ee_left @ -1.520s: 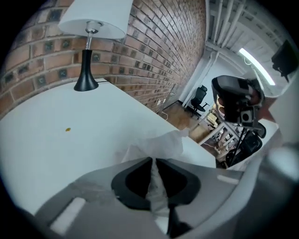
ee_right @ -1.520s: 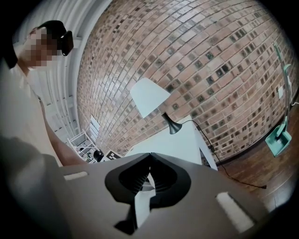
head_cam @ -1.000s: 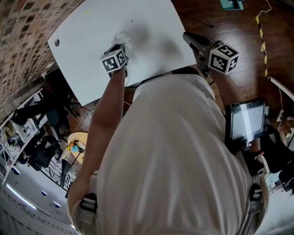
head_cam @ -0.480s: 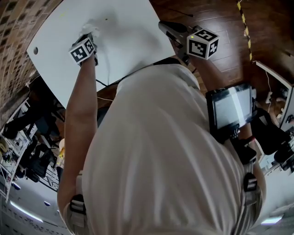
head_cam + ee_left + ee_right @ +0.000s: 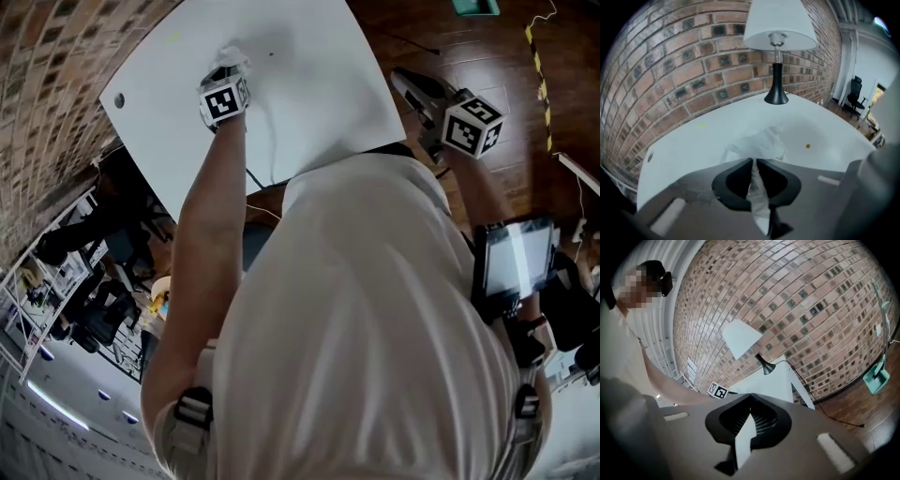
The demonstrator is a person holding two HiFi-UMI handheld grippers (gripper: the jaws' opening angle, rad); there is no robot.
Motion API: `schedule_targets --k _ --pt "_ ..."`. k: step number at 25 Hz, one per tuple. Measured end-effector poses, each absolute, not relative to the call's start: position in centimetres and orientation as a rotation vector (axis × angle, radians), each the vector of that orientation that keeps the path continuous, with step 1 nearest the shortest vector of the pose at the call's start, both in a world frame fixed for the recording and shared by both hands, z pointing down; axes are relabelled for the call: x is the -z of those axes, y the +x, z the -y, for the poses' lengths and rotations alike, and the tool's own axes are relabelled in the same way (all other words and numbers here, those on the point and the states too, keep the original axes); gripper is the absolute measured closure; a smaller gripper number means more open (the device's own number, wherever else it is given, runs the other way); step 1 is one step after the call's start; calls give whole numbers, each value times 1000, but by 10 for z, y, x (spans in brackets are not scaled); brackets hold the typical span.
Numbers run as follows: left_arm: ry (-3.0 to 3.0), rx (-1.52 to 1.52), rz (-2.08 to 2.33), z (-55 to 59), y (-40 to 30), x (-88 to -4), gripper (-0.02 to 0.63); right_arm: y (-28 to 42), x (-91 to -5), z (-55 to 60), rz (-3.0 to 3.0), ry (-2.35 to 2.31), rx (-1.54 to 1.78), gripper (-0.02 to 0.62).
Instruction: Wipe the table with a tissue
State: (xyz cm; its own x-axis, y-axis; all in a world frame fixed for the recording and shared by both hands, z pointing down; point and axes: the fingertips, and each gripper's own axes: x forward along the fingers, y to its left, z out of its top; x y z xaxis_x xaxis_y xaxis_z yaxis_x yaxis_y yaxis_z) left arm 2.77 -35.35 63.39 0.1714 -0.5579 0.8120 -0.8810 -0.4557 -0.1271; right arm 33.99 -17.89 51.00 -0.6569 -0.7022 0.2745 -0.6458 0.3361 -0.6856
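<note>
Since one second ago the left gripper (image 5: pixel 224 71) has slid with the tissue (image 5: pixel 231 54) over the table (image 5: pixel 319 84) toward the far side, and it is now nearer to the edge with the small hole (image 5: pixel 119 100). Its jaws are almost together and pinch the tissue between them. A crumpled white bunch sticks out in front of the tips and lies on the table top, and a strip of it hangs back through the narrow gap. The table is white and smooth, with a rounded corner, and it stands beside a brick wall (image 5: pixel 670 70). At its far end stands a lamp (image 5: pixel 777 56) with a black foot and a white shade. A small brown spot (image 5: pixel 808 146) is on the surface just right of the tissue, and a faint yellow mark (image 5: pixel 702 125) lies near the wall. The right gripper (image 5: pixel 401 79) is held off the table, beside its right edge, over the dark wood floor (image 5: pixel 469 56). Its jaws are closed, the tips meeting, with nothing in them. An office chair (image 5: pixel 855 93) stands far off at the right of the room.
</note>
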Motion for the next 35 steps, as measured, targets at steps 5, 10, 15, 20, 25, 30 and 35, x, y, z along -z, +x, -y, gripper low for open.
schedule_targets --k 5,10,15,20,25,30,35 --pt "2250 -1348 1241 342 71 -645 580 337 -512 180 -2513 -1251 1245 588" --pt "2336 -1326 1106 332 123 -646 584 337 -513 180 -2516 -1243 1250 588" --pt "2315 -1213 936 307 151 -644 583 337 -515 179 -2515 -1244 1252 588" --pt "2267 -1092 748 260 199 -640 580 339 -517 179 -2525 -1231 1249 588" --pt "2142 -947 366 187 277 -643 580 365 -503 191 -2449 -1313 1210 588" --pt "2136 -817 146 133 307 -620 577 406 -486 196 -2399 -1395 1146 588" --pt "2146 -703 161 110 273 -594 575 385 -497 193 -2450 -1308 1158 588"
